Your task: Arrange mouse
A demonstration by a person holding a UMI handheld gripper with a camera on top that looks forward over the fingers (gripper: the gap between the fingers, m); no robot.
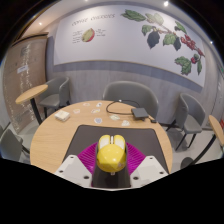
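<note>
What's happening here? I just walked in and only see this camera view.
A hand-held gripper is closed on a yellow mouse, both pink-padded fingers pressing its sides, held above the near edge of a round wooden table. Farther back on the table lie a few small white items, with grey chairs around it. The mouse is not yet set down.

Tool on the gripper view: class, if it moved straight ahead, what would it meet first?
Holding the yellow mouse, the tool would probably first reach the small white things on the round table; depth is unclear.
</note>
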